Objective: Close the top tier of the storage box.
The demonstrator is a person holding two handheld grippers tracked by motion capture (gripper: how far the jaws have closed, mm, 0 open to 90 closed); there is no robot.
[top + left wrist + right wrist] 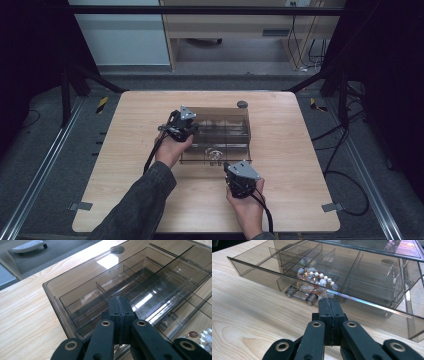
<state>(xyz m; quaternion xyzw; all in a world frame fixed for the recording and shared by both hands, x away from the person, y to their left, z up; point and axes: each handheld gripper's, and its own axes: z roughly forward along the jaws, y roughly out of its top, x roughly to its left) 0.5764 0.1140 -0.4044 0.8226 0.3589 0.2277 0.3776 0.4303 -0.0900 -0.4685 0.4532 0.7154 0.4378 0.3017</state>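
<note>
At the middle of the high view sits a smoky clear plastic organizer box (222, 125) on a pale wooden table (125, 165), with its lower drawer (215, 154) pulled out toward the bottom of the frame. A pearl bracelet (216, 155) lies in a middle compartment of that drawer — in the right gripper view the beads (317, 277) show at upper centre, just behind the drawer's front wall and its bar handle (301, 295).

The left gripper (181, 126) rests at the box's left end, held by the person's left hand (172, 149); in the left gripper view its jaws are pressed together with nothing between them, just above the box's near edge (75, 322). The right gripper (241, 176) sits toward the bottom of the frame, just before the drawer front, in the right hand (246, 202) — its jaws are likewise closed flat on each other, empty, pointing at the handle. A small dark round object (242, 104) lies on the table by the box's upper right corner.
</note>
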